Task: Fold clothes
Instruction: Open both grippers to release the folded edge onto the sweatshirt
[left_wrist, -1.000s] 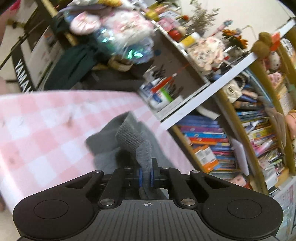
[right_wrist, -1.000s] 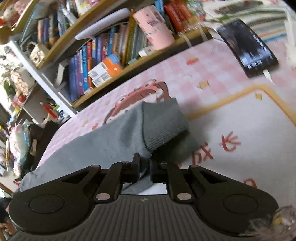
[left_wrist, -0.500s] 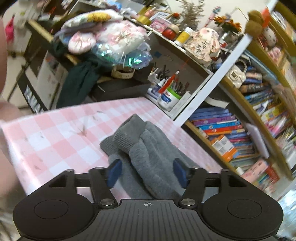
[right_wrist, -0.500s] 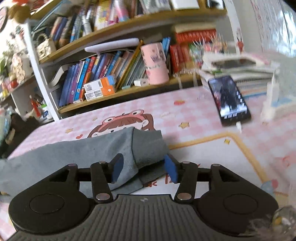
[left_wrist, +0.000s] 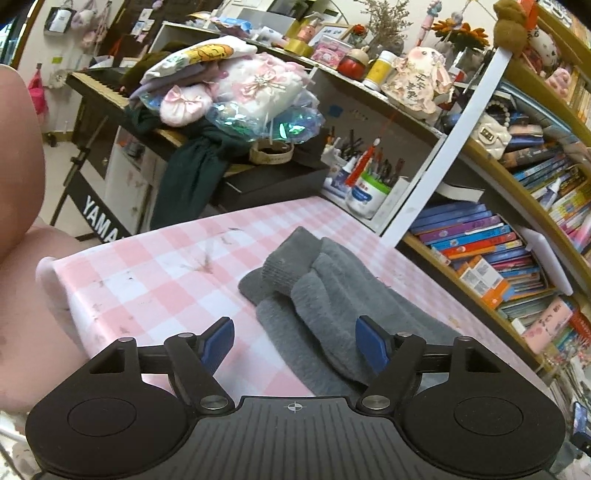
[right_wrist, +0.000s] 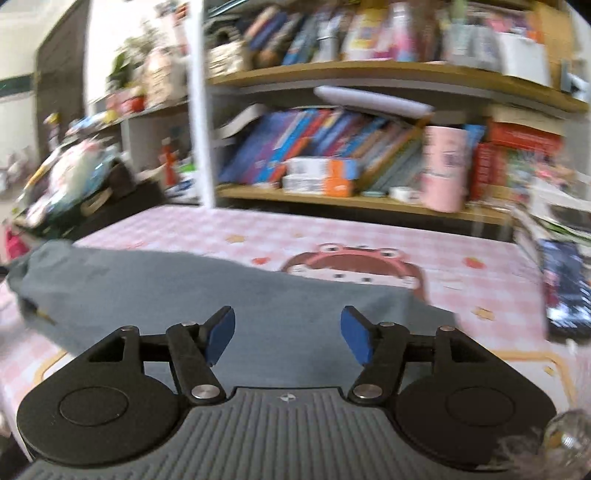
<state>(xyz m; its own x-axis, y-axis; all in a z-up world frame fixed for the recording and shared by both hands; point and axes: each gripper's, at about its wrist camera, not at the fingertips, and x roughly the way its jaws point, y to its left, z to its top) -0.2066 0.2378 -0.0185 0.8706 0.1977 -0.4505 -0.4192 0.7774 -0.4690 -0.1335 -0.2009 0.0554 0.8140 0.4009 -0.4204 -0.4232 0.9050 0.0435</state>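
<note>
A grey garment (left_wrist: 332, 291) lies folded on the pink checked tablecloth (left_wrist: 159, 266), its two ribbed cuffs stacked at the near end. My left gripper (left_wrist: 297, 345) hovers just short of it, jaws still opening, nothing pressed between the blue pads (left_wrist: 218, 341). In the right wrist view the same grey garment (right_wrist: 207, 295) stretches flat across the cloth. My right gripper (right_wrist: 288, 334) hangs over its near edge, jaws also opening, holding nothing. That view is blurred by motion.
Bookshelves (left_wrist: 517, 236) packed with books run along the table's far side. A pen holder (left_wrist: 369, 188) and a keyboard stand (left_wrist: 96, 206) piled with clothes stand beyond the table end. A pink cup (right_wrist: 445, 168) and a black phone (right_wrist: 565, 284) sit at the right.
Both grippers let go of the grey cuffs and opened wide. The garment now lies flat on the cloth. The right gripper rolled level and swung sideways; the left one pulled back slightly.
</note>
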